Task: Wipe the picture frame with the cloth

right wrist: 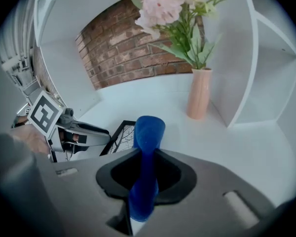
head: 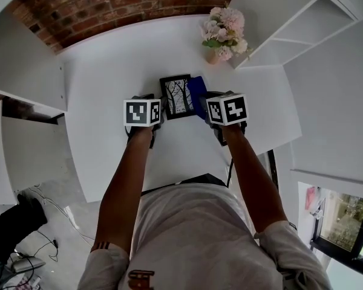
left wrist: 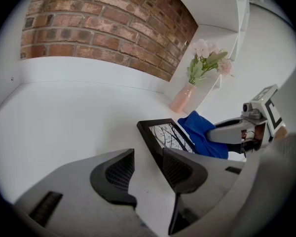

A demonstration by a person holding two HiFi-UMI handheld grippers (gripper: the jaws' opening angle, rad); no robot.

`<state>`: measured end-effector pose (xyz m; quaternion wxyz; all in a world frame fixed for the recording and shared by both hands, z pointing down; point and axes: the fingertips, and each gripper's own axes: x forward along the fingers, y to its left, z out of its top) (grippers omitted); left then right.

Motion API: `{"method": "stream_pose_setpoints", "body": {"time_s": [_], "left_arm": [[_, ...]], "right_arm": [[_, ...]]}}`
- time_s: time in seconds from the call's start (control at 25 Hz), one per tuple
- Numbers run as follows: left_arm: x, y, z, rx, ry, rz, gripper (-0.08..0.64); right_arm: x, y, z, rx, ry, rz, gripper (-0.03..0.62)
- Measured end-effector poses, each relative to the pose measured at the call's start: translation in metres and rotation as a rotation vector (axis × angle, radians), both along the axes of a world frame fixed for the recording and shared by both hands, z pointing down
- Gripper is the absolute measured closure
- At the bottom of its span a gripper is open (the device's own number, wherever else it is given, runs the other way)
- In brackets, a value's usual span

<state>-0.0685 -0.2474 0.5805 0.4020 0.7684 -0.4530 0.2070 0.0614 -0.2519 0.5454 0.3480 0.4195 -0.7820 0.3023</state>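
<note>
Head view. Looks down on a white bench (head: pixel 109 71) with a black picture frame (head: pixel 177 95) near its middle, a tree print under the glass. Finds the blue cloth (head: pixel 197 89) against the frame's right edge, pinched in the right claw (head: pixel 204 104). Places the left claw (head: pixel 159 115) at the frame's left edge. Shows a pink vase (head: pixel 222 34) of flowers farther back, beside a white shelf (head: pixel 302 23), with a brick wall (head: pixel 109 5) behind.

Left gripper view. Shows the left claw (left wrist: pixel 148 157) with jaws apart and bare bench (left wrist: pixel 64 122) between them. Catches the frame (left wrist: pixel 164 132) just ahead, its near end running behind the right-hand jaw; cannot tell whether that jaw touches it. Puts the cloth (left wrist: pixel 202 132) on the frame's far side, held by the right claw (left wrist: pixel 216 134), and the vase (left wrist: pixel 182 98) beyond.

Right gripper view. Shows the right claw (right wrist: pixel 145 177) clamped on the cloth (right wrist: pixel 149 130), a rolled fold standing up and forward out of the jaws. Sets the frame (right wrist: pixel 122 135) just left of the cloth, with the left claw (right wrist: pixel 96 132) at its far side. Has the vase (right wrist: pixel 200 98) upright on the bench (right wrist: pixel 246 152), off to the right.
</note>
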Motion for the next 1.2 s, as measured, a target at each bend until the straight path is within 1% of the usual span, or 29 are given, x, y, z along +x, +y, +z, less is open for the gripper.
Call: {"method": "stream_pose_setpoints", "body": {"time_s": [0.12, 0.32, 0.52, 0.68, 0.8, 0.96, 1.2], "left_arm": [[-0.001, 0.000, 0.000, 0.000, -0.002, -0.001, 0.385], [0.000, 0.000, 0.000, 0.001, -0.001, -0.001, 0.385], [0.000, 0.000, 0.000, -0.002, 0.001, -0.002, 0.385], [0.001, 0.000, 0.000, -0.003, 0.006, -0.004, 0.385], [0.001, 0.000, 0.001, -0.006, 0.006, -0.004, 0.387], [0.000, 0.000, 0.000, -0.003, 0.003, -0.002, 0.387], [0.000, 0.000, 0.000, -0.003, 0.002, -0.002, 0.387]], "right_arm": [[-0.010, 0.008, -0.014, 0.016, -0.052, -0.001, 0.526], [-0.048, 0.025, -0.035, 0.027, -0.173, -0.027, 0.526], [-0.082, 0.043, -0.030, -0.002, -0.213, -0.064, 0.526], [-0.098, 0.053, -0.016, -0.041, -0.213, -0.076, 0.526], [-0.101, 0.055, -0.004, -0.062, -0.197, -0.071, 0.526], [-0.093, 0.052, 0.006, -0.064, -0.158, -0.061, 0.526], [-0.065, 0.044, 0.012, -0.049, -0.094, -0.046, 0.526]]}}
